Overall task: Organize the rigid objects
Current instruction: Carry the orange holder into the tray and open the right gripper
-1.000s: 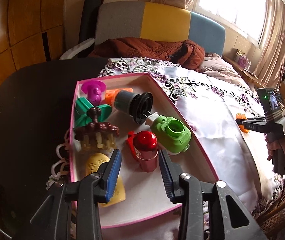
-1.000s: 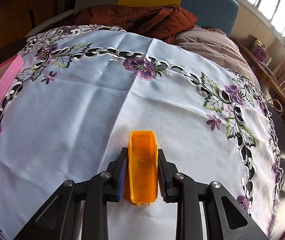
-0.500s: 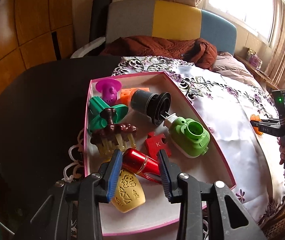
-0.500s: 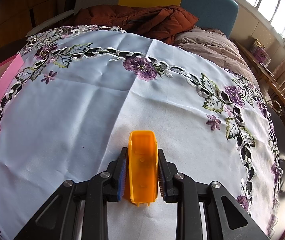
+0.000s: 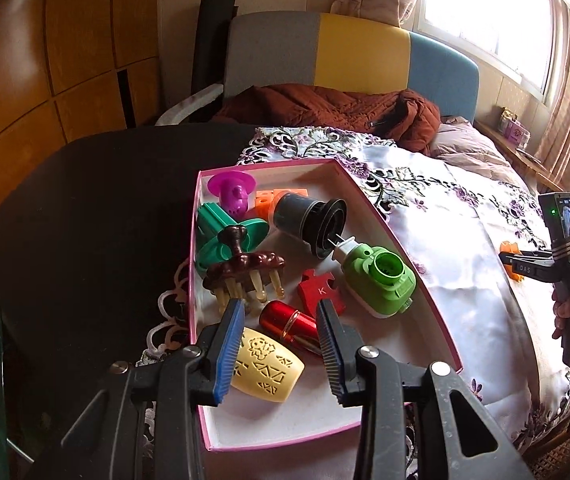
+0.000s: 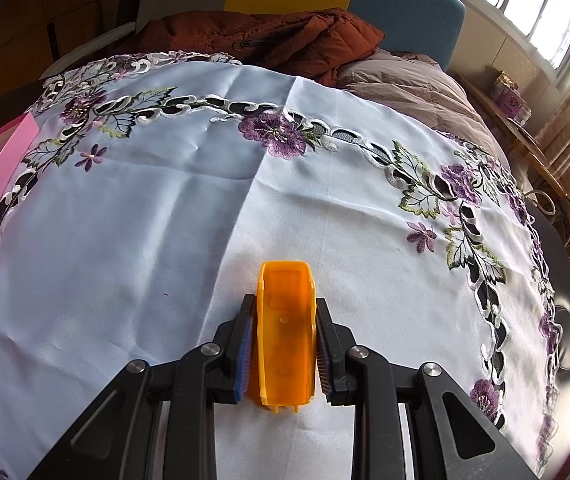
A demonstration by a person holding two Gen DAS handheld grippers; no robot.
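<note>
A pink-rimmed box (image 5: 285, 412) holds several toys: a green toy camera (image 5: 379, 280), a black cup (image 5: 309, 218), a yellow patterned piece (image 5: 265, 364), a red K-shaped piece (image 5: 319, 290) and a brown massager (image 5: 245, 270). A red metallic cylinder (image 5: 289, 322) lies on its side among them. My left gripper (image 5: 280, 308) hovers over it, partly open, and its left pad stands clear of the cylinder. My right gripper (image 6: 284, 302) is shut on an orange plastic trough-shaped piece (image 6: 285, 336) just above the tablecloth. It also shows at the right edge of the left wrist view (image 5: 525, 268).
A white tablecloth with purple flowers (image 6: 165, 220) covers the right part of the dark round table (image 5: 85, 220). The box's pink wall (image 6: 1, 176) is at the left of the right wrist view. A brown jacket (image 5: 325, 108) lies on a chair behind.
The red cylinder stood upright a second ago and now lies tipped over. My left gripper has drawn back a little, so more of the box shows. The right gripper and orange piece have not moved.
</note>
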